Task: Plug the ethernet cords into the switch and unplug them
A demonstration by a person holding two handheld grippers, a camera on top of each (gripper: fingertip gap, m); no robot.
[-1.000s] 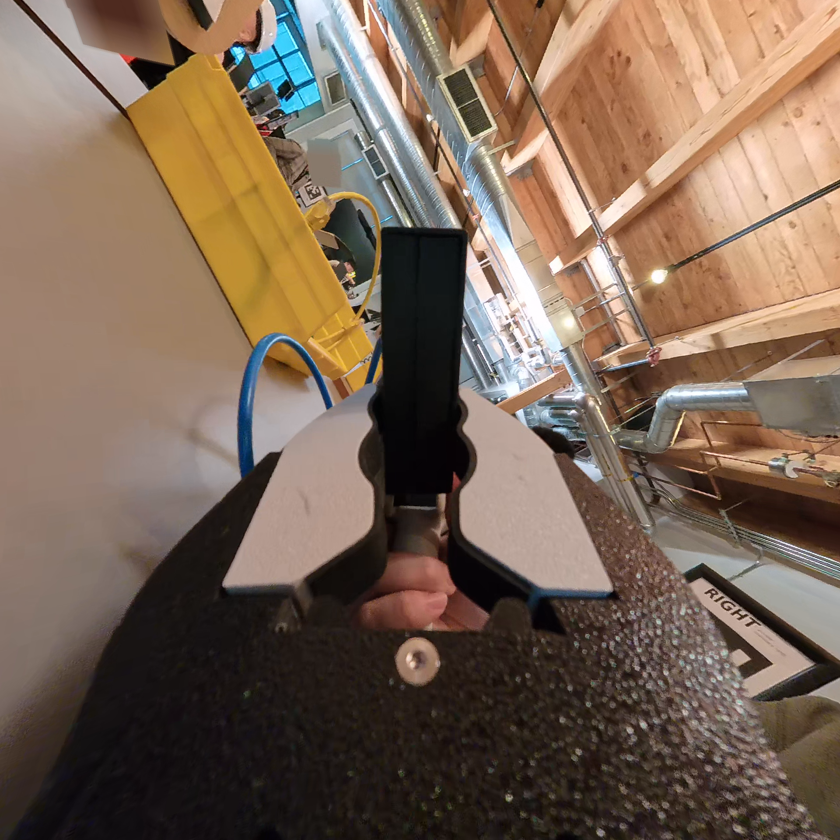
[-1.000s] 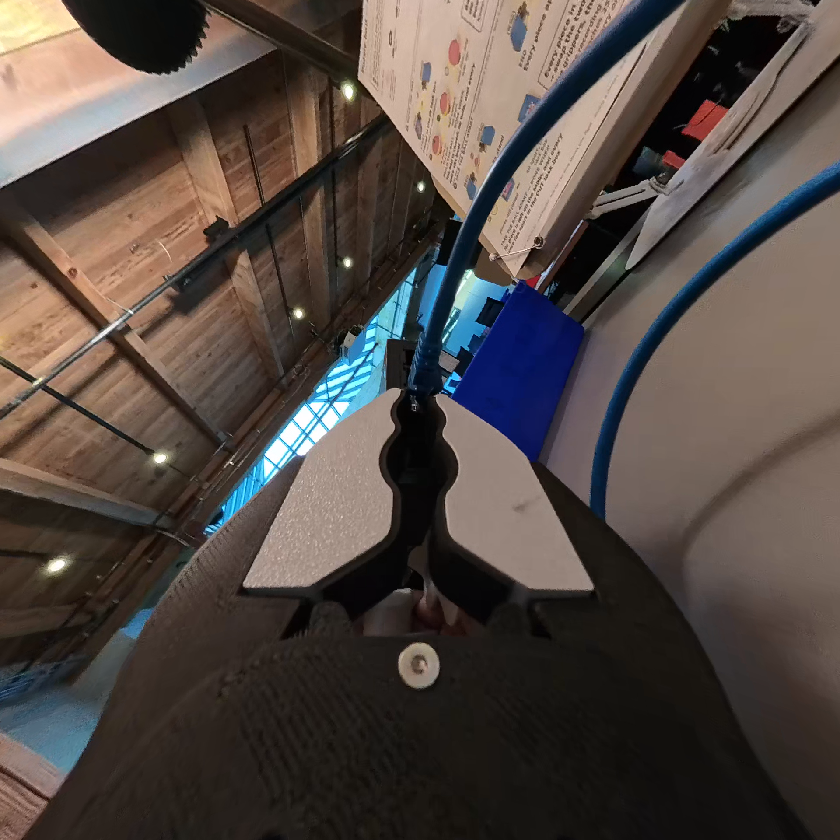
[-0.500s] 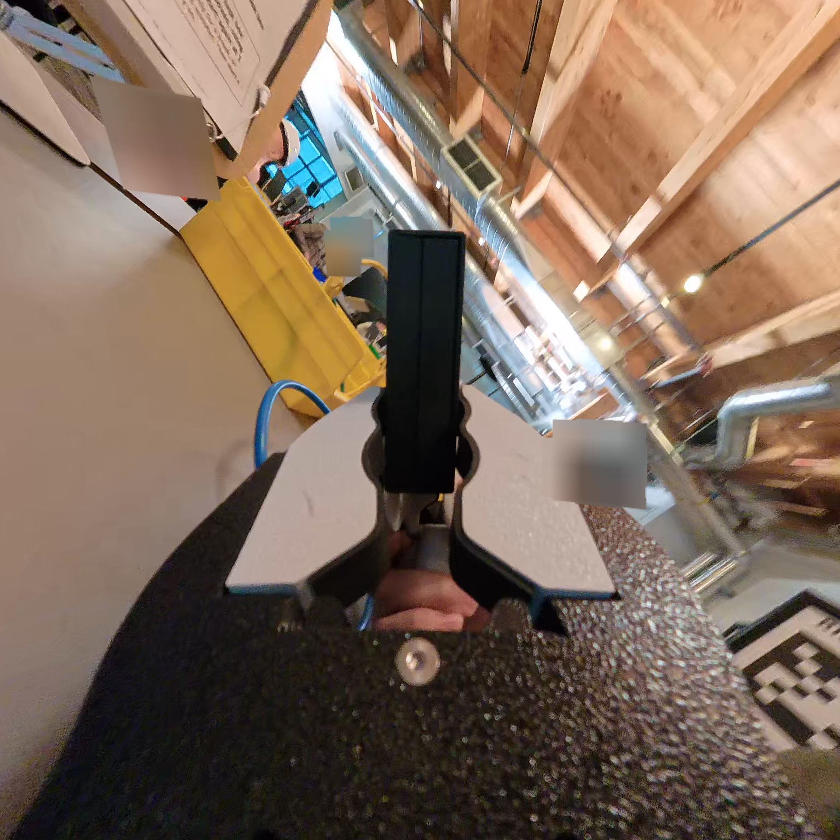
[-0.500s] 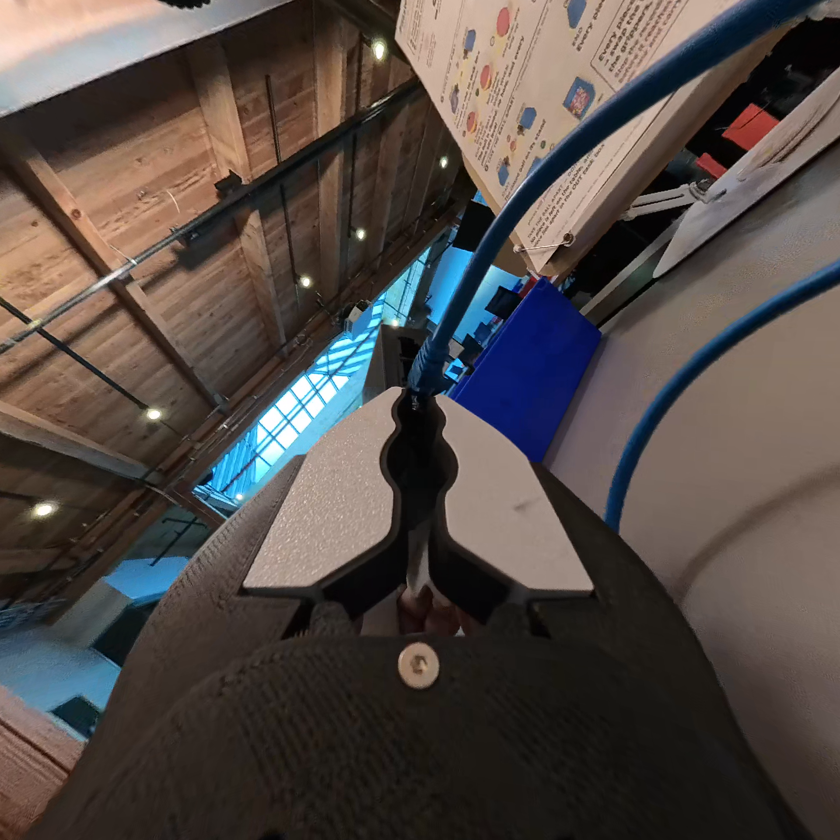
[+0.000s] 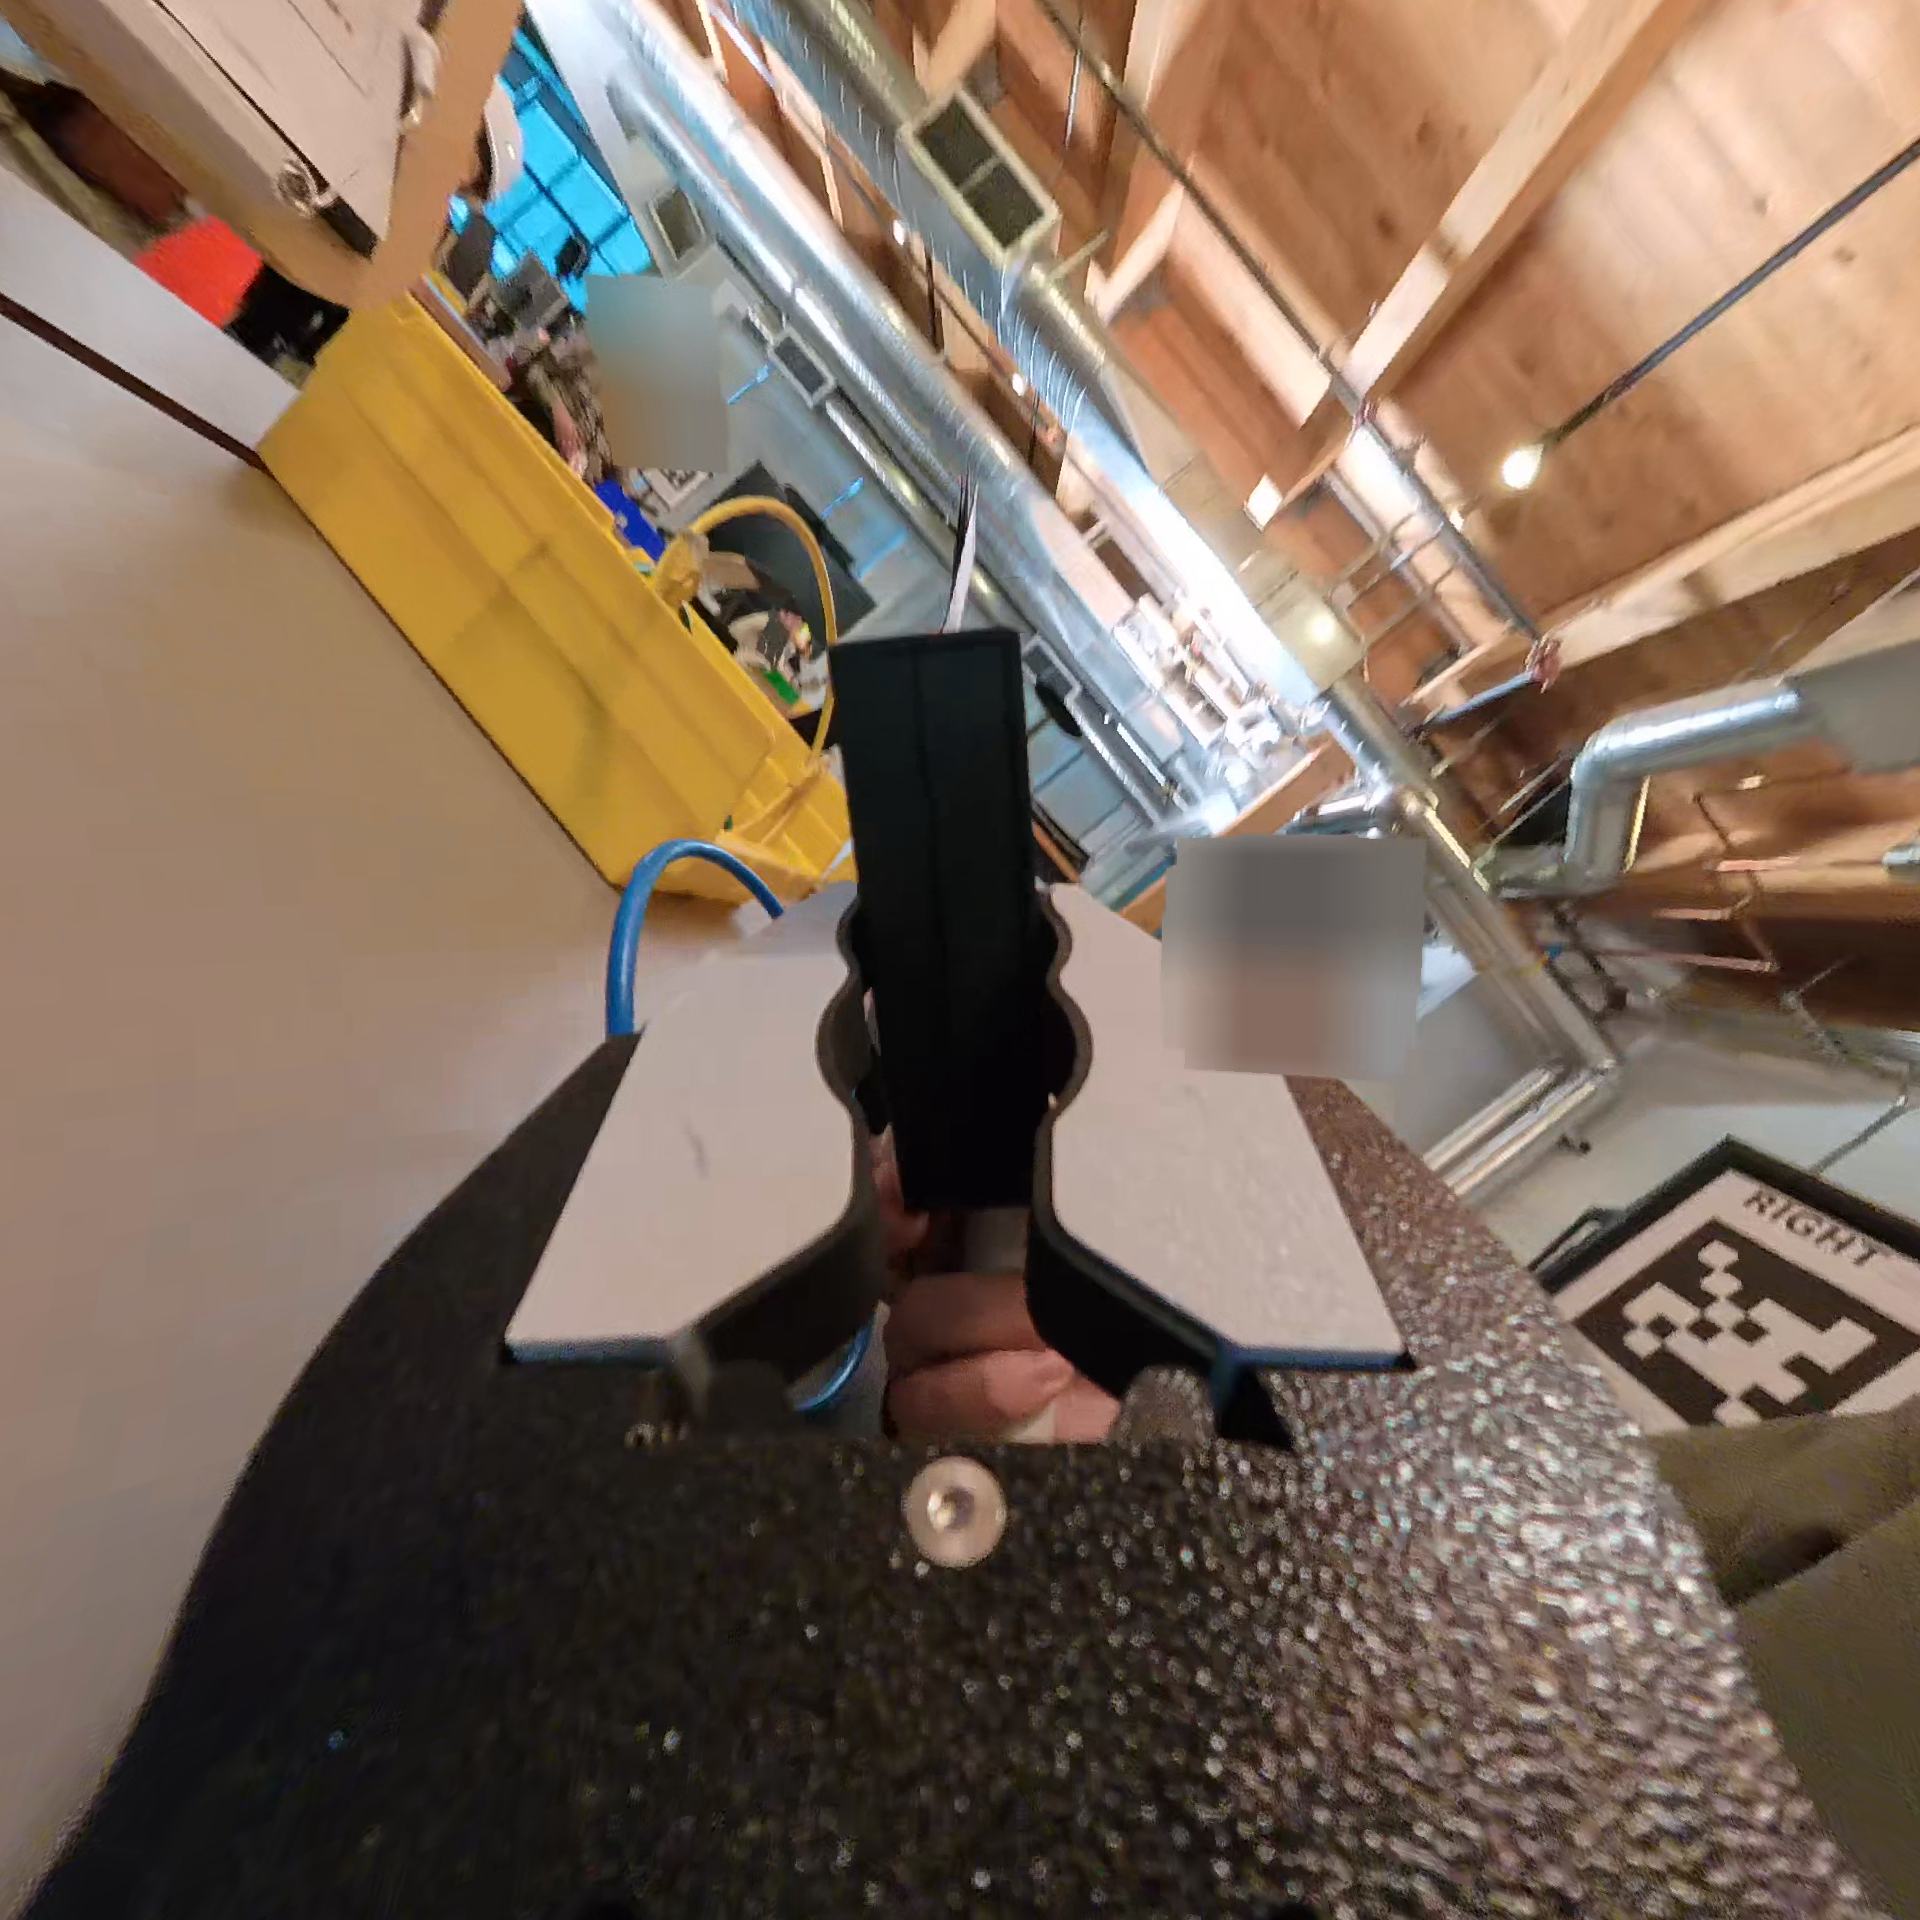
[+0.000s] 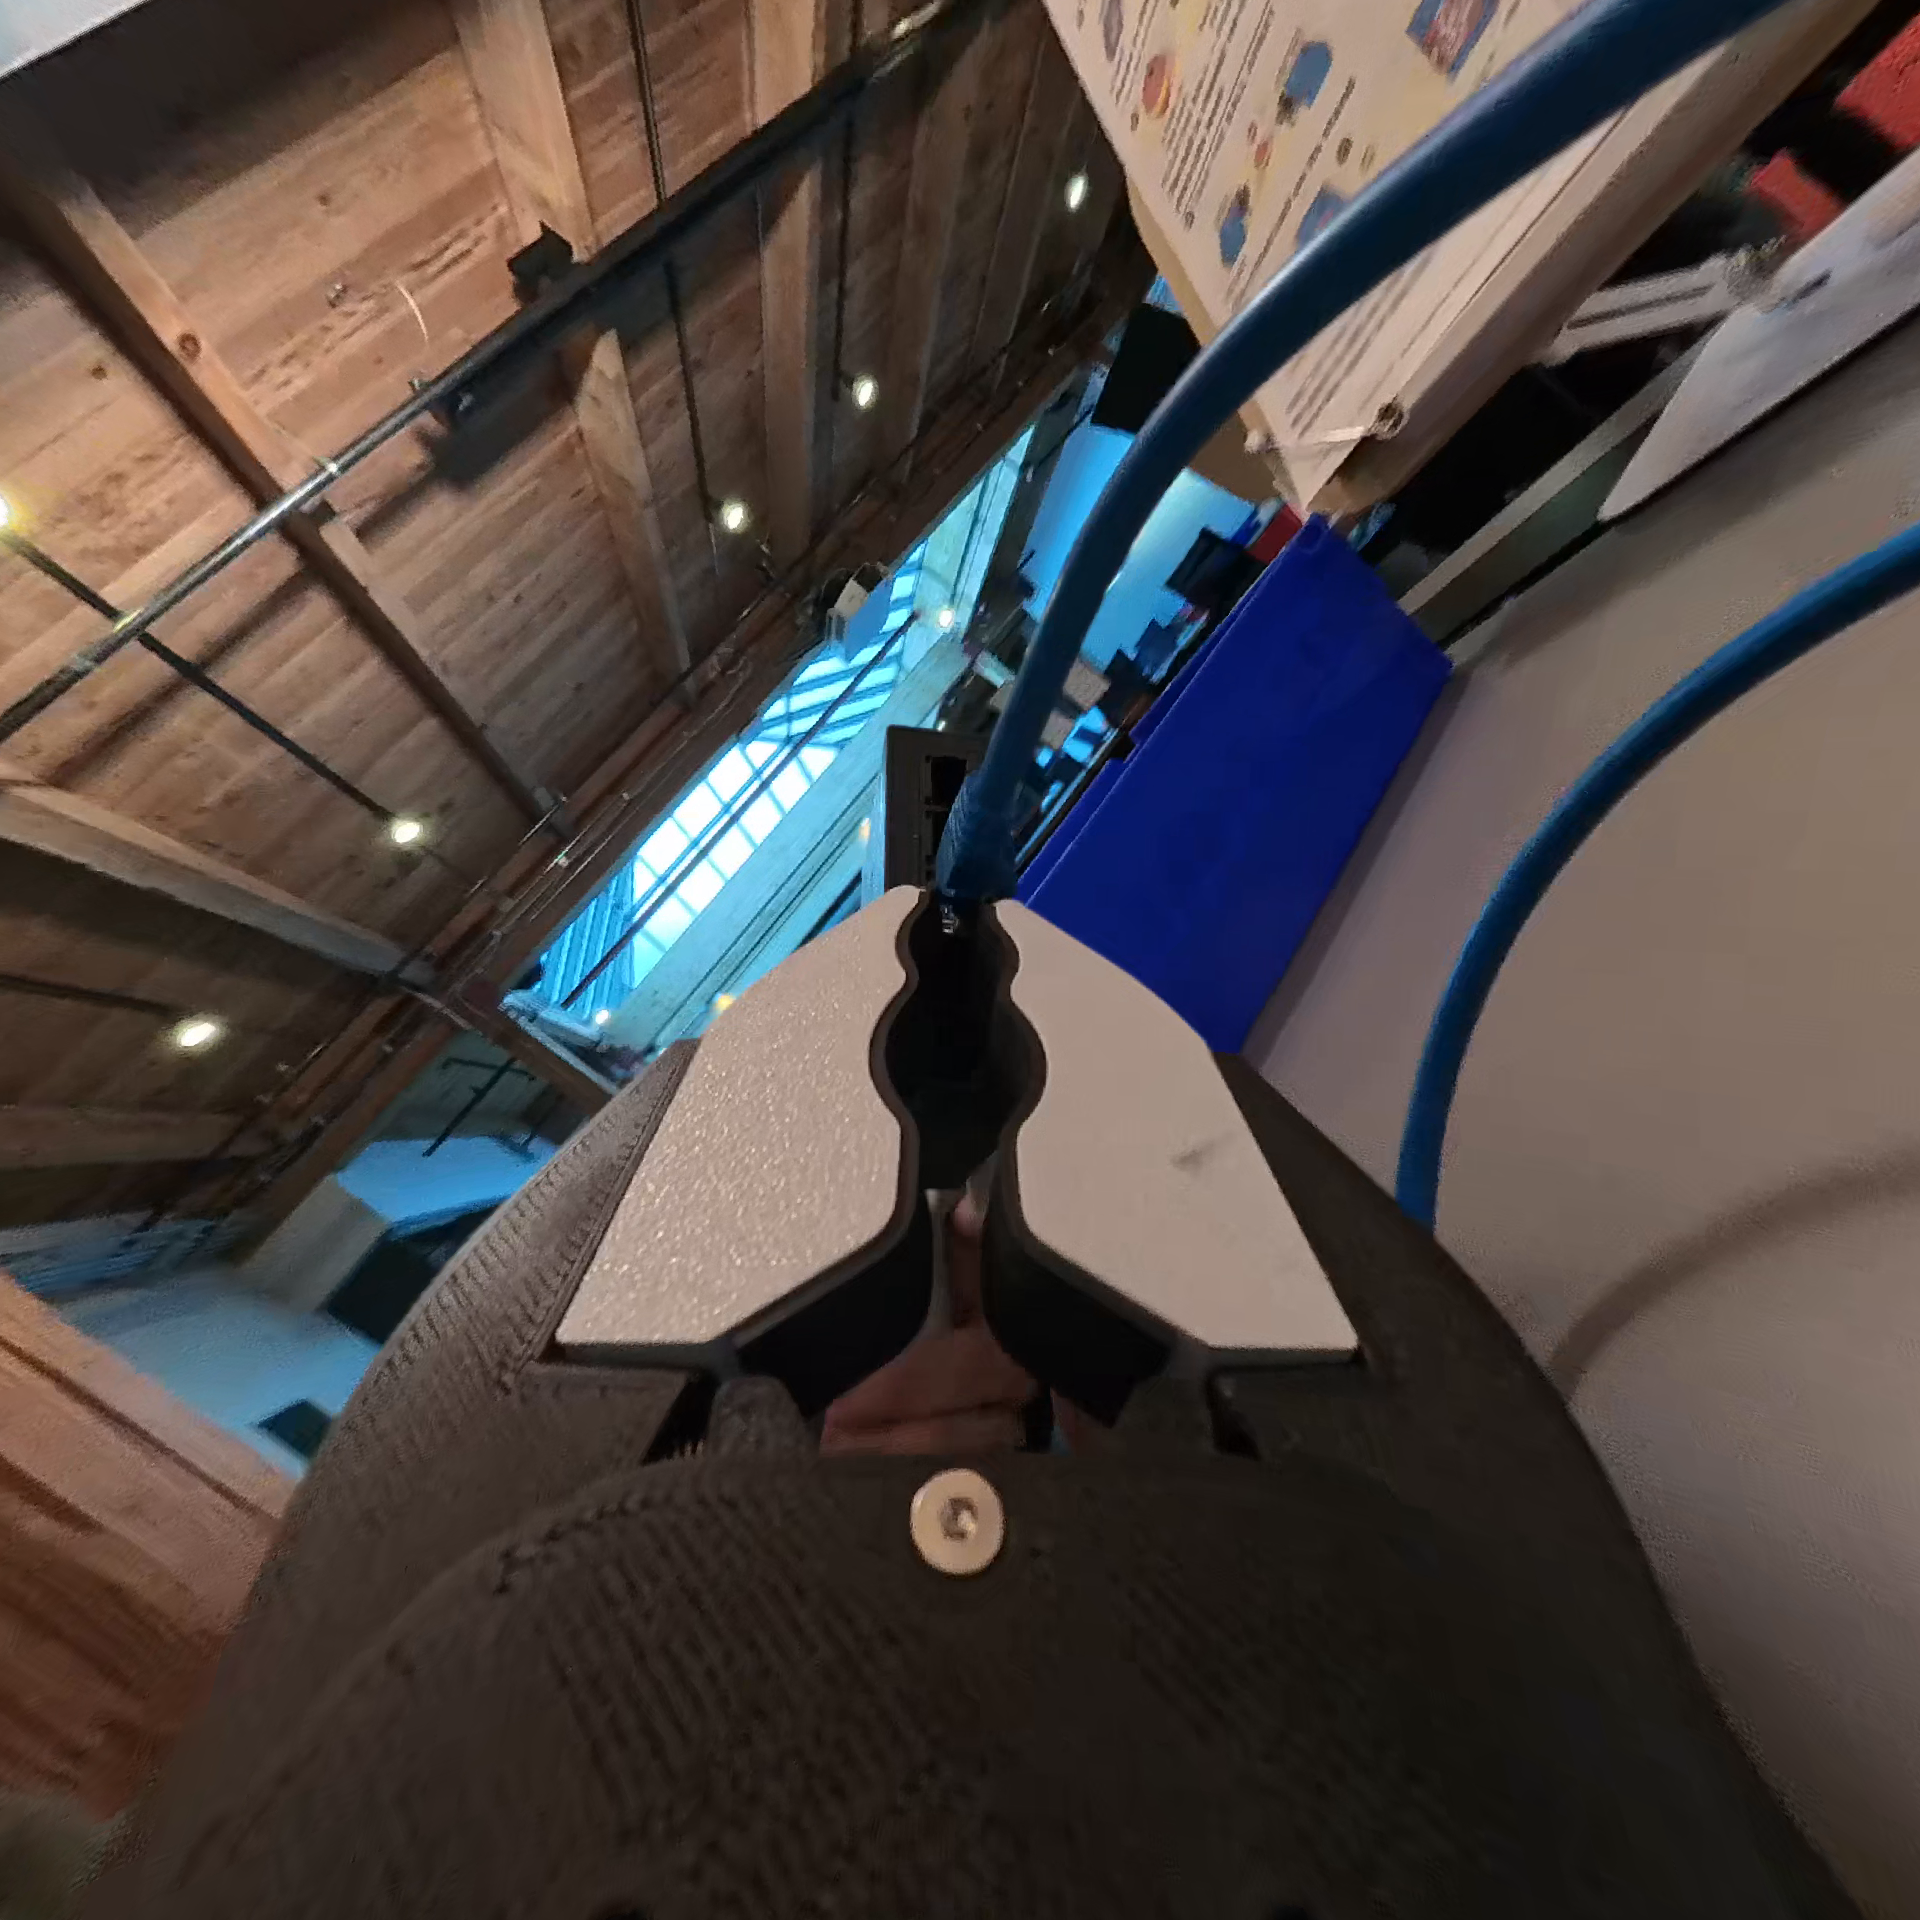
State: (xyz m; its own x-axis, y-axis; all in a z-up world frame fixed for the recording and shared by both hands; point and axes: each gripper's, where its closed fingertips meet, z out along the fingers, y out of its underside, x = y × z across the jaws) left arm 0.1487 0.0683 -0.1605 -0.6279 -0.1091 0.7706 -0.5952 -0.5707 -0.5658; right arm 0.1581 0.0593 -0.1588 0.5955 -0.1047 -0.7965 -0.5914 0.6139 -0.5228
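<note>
My left gripper (image 5: 951,935) is shut on the black switch (image 5: 935,810), which stands up between its fingers and is held above the beige table (image 5: 260,883). My right gripper (image 6: 956,909) is shut on the plug end of a blue ethernet cord (image 6: 1143,447). The cord arcs up and to the right from its fingertips. In the right wrist view the switch's port side (image 6: 920,800) shows just beyond the plug; whether they touch I cannot tell. A loop of blue cord (image 5: 634,935) lies on the table beside the left gripper.
A yellow bin (image 5: 499,603) with a yellow cord (image 5: 800,540) stands at the table's far edge. A blue bin (image 6: 1226,831) stands on the other side. A printed cardboard sheet (image 6: 1299,208) hangs above. The right gripper's marker plate (image 5: 1766,1320) shows at lower right. Both grippers' tips are close together, under 4 cm apart.
Both grippers have tilted and shifted while keeping their holds. In the right wrist view the switch has come into sight and now sits close behind the plug.
</note>
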